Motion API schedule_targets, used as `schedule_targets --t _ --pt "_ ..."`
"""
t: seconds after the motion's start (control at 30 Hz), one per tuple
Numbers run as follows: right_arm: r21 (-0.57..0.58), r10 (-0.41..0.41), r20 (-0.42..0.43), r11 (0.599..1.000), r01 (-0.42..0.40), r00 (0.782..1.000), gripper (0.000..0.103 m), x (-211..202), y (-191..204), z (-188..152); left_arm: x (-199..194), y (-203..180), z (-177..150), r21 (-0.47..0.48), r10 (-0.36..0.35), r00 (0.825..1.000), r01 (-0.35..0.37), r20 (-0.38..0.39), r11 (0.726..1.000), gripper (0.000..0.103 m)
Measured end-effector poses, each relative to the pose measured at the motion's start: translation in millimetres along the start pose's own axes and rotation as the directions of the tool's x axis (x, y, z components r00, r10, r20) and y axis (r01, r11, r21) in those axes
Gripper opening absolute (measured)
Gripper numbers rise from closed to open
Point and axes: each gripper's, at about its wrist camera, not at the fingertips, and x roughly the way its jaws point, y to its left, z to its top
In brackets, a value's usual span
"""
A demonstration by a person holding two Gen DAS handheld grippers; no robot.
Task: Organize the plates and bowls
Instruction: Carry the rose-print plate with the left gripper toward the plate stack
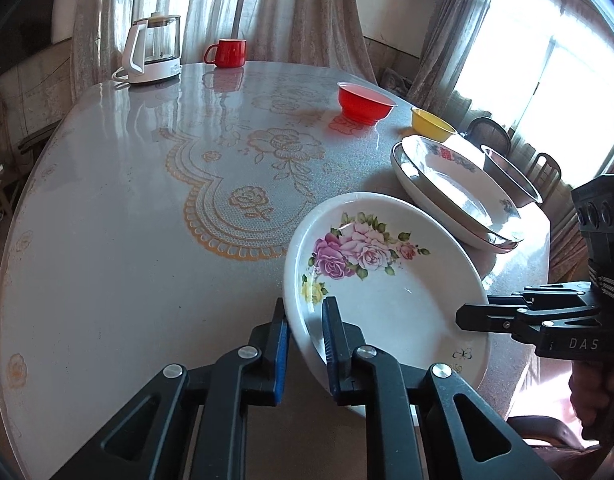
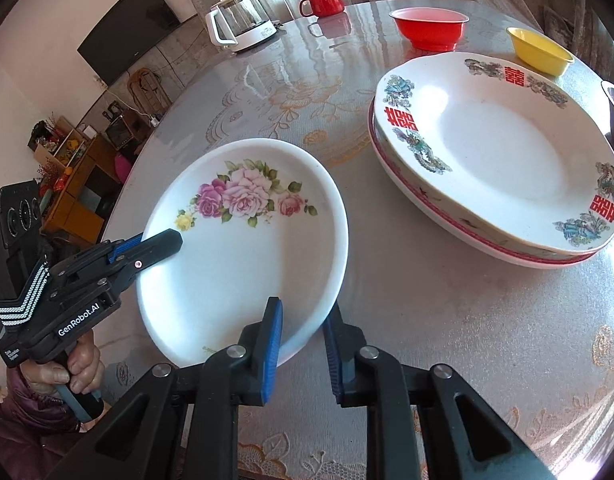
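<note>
Here the left tongs [image 1: 305, 322] are clamping the near-left rim of the rose plate [image 1: 387, 280], one blue pad under the rim and the other inside the dish — the rim is pinched between them. The right tongs [image 2: 303, 326] are gripping the same plate [image 2: 247, 248] at its near-right rim, one pad lying on the inner face and the other pressing on the outside of the rim. A hand [image 2: 73, 364] is wrapping the left tool's handle at the lower left of the right wrist view.

The plate is sitting tilted between the two tools, just over the near edge of the tabletop [image 1: 127, 220]; whether its far edge is touching the surface cannot be told.

Further out to the right, a stack of two patterned plates [image 2: 503, 152] is resting on the tabletop, well apart from the held plate — the top one bearing red characters and blue-green motifs, the lower one showing a red-banded rim. Beyond them a red bowl [image 2: 429, 28] and a yellow bowl [image 2: 541, 52] are standing apart from each other, and a steel bowl [image 1: 511, 176] is peeking in at the right edge. At the far side a red mug [image 1: 227, 53] is standing beside a glass kettle [image 1: 155, 50].
</note>
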Motion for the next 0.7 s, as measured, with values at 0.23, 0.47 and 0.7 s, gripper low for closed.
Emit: schedule_targets --t 0.23,0.47,0.7 --pt "-0.035 -0.004 0.038 0.999 0.005 0.999 0.019 -11.5 -0.1 -3.4 -8.1 -9.4 9.2 0.018 -0.008 0.999 0.007 0.041 1.000 0.013" --pt "-0.014 -0.002 0.071 1.000 0.003 0.997 0.019 -24.4 -10.3 -6.3 -16.4 -26.3 25.9 0.071 -0.019 0.997 0.013 0.080 0.997 0.012" --pt "0.012 -0.007 0.132 1.000 0.005 0.991 0.019 -45.7 -15.9 -6.9 -23.4 -43.7 46.7 0.122 -0.056 0.992 0.042 0.117 0.992 0.012"
